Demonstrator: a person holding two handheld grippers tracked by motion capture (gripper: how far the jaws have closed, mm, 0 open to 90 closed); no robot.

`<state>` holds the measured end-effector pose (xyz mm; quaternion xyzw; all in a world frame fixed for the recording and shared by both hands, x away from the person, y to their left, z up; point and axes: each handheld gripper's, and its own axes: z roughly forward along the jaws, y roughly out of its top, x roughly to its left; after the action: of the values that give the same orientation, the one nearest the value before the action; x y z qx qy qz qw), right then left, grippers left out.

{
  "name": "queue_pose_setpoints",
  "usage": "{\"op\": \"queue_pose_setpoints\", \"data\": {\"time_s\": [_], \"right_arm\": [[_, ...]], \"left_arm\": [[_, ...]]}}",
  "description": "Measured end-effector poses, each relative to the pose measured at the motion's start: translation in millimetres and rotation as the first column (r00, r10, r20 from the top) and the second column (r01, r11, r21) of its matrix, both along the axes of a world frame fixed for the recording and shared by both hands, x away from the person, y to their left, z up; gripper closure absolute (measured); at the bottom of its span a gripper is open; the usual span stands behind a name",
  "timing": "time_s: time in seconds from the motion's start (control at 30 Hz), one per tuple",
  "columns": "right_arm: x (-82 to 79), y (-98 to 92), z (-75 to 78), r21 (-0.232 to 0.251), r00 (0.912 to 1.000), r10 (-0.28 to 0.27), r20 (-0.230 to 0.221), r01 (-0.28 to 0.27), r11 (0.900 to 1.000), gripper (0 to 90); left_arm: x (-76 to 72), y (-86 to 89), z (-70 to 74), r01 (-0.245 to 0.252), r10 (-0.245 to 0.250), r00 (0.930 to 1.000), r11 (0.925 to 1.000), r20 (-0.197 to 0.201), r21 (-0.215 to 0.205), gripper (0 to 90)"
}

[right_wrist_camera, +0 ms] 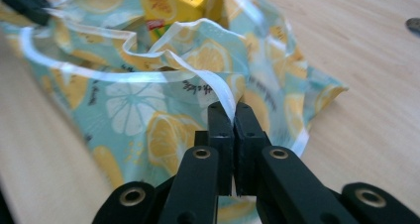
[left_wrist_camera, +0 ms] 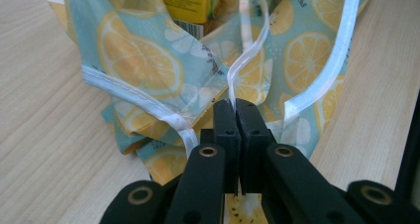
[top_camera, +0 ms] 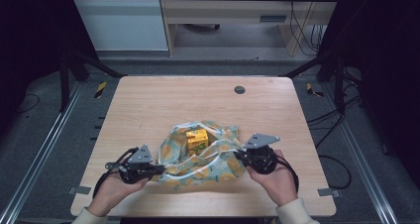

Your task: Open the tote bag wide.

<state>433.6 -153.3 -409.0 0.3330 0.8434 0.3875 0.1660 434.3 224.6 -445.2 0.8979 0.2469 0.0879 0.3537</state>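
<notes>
Lemon-print bag (top_camera: pixel 203 157) sits near the table's (top_camera: pixel 148 100) front edge, yellow carton (top_camera: pixel 196 140) inside. Both grippers, left (left_wrist_camera: pixel 236 105) and right (right_wrist_camera: pixel 233 110), pinch its white ribbon (left_wrist_camera: pixel 247 55) (2 thin holds). Risk: uneven pulling slips ribbon free or topples carton.

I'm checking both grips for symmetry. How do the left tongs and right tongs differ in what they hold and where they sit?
The left tongs pinch a thin white strap; the right tongs pinch the white-trimmed edge of the lemon-print bag. The left tongs sit at the bag's left side, the right tongs at its right. Both are shut on the bag, with the yellow carton between them.
</notes>
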Motion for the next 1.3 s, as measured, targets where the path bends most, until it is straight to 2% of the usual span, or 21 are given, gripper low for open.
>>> {"op": "queue_pose_setpoints", "data": {"time_s": [0.03, 0.07, 0.1, 0.13, 0.2, 0.4, 0.47, 0.53, 0.7, 0.77, 0.83, 0.87, 0.9, 0.97, 1.07, 1.1, 1.13, 1.3], "right_arm": [[-11.6, -5.3, -4.3, 0.015, 0.9999, 0.015, -0.008, -0.014, 1.0, 88.8], [-11.6, -5.3, -4.3, 0.015, 0.9999, 0.015, -0.008, -0.014, 1.0, 88.8], [-21.6, -9.5, -11.8, 0.013, 0.9996, 0.021, -0.021, -0.021, 1.0, 88.8], [-21.6, -9.5, -11.8, 0.013, 0.9996, 0.021, -0.021, -0.021, 1.0, 88.8], [-30.0, -13.6, -27.1, 0.004, 0.9982, 0.024, -0.054, -0.024, 1.0, 88.8], [-26.4, -18.6, -52.0, -0.025, 0.9952, -0.001, -0.098, -0.001, 1.0, 87.9], [-23.3, -20.2, -53.6, -0.024, 0.995, -0.011, -0.099, 0.009, 1.0, 83.0], [-21.6, -22.2, -50.7, -0.007, 0.995, -0.011, -0.099, 0.011, 1.0, 77.0], [-19.0, -20.8, -32.9, 0.0, 0.9986, -0.003, -0.053, 0.003, 1.0, 56.8], [-18.3, -19.9, -27.4, 0.004, 0.9991, 0.001, -0.042, 0.0, 1.0, 53.3], [-17.4, -15.3, -7.6, 0.006, 0.9999, 0.013, -0.001, -0.013, 1.0, 48.0], [-17.4, -15.3, -7.6, 0.006, 0.9999, 0.013, -0.001, -0.013, 1.0, 48.0], [-15.5, -9.8, 4.4, -0.005, 0.9994, 0.02, 0.027, -0.02, 1.0, 47.1], [-10.0, -3.8, 12.8, -0.008, 0.999, 0.029, 0.034, -0.029, 1.0, 47.3], [-0.9, 4.0, 17.0, -0.022, 0.9988, 0.024, 0.043, -0.023, 0.999, 48.0], [4.6, 8.6, 17.7, -0.032, 0.9986, 0.025, 0.046, -0.023, 0.999, 48.1], [16.8, 18.8, 16.2, -0.039, 0.9986, 0.026, 0.047, -0.024, 0.999, 48.0], [47.0, 43.3, -1.1, -0.085, 0.9998, 0.02, -0.004, -0.02, 0.996, 46.9]], "left_arm": [[-0.7, -0.9, -0.8, 0.002, -0.002, 1.0, 1.0, 0.0, 0.005, 88.5], [-1.1, -1.8, -1.6, 0.008, -0.008, 1.0, 0.9998, 0.002, 0.021, 88.5], [-1.3, -4.5, -4.3, 0.015, -0.015, 0.9999, 0.9992, -0.003, 0.036, 88.5], [-1.3, -4.5, -4.3, 0.015, -0.015, 0.9999, 0.9992, -0.003, 0.036, 88.5], [-0.6, -6.4, -7.4, 0.016, -0.015, 0.9998, 0.9989, -0.011, 0.044, 88.4], [3.3, -8.1, -21.9, 0.015, -0.012, 0.9991, 0.9967, -0.042, 0.08, 87.7], [3.2, -9.3, -23.2, 0.02, -0.017, 0.9991, 0.9961, -0.04, 0.086, 87.6], [2.5, -10.4, -23.0, 0.022, -0.019, 0.9992, 0.996, -0.036, 0.086, 87.6], [1.2, -11.1, -22.5, 0.024, -0.022, 0.9993, 0.9961, -0.031, 0.085, 87.8], [0.9, -11.3, -22.4, 0.023, -0.02, 0.9993, 0.9962, -0.03, 0.084, 87.9], [0.4, -11.9, -21.9, 0.027, -0.024, 0.9993, 0.9957, -0.029, 0.089, 88.3], [0.4, -11.9, -21.9, 0.027, -0.024, 0.9993, 0.9957, -0.029, 0.089, 88.3], [0.3, -12.9, -22.1, 0.029, -0.026, 0.9992, 0.9952, -0.029, 0.094, 88.4], [0.3, -13.2, -22.1, 0.031, -0.028, 0.9992, 0.9948, -0.028, 0.097, 88.4], [0.0, -13.8, -21.9, 0.033, -0.03, 0.9992, 0.9943, -0.027, 0.101, 88.5], [-0.2, -13.8, -21.8, 0.032, -0.03, 0.9992, 0.9946, -0.027, 0.099, 88.5], [-0.2, -13.7, -21.7, 0.031, -0.029, 0.9992, 0.995, -0.027, 0.095, 88.5], [0.1, -13.2, -21.8, 0.03, -0.028, 0.9992, 0.9952, -0.027, 0.093, 88.4]]}}
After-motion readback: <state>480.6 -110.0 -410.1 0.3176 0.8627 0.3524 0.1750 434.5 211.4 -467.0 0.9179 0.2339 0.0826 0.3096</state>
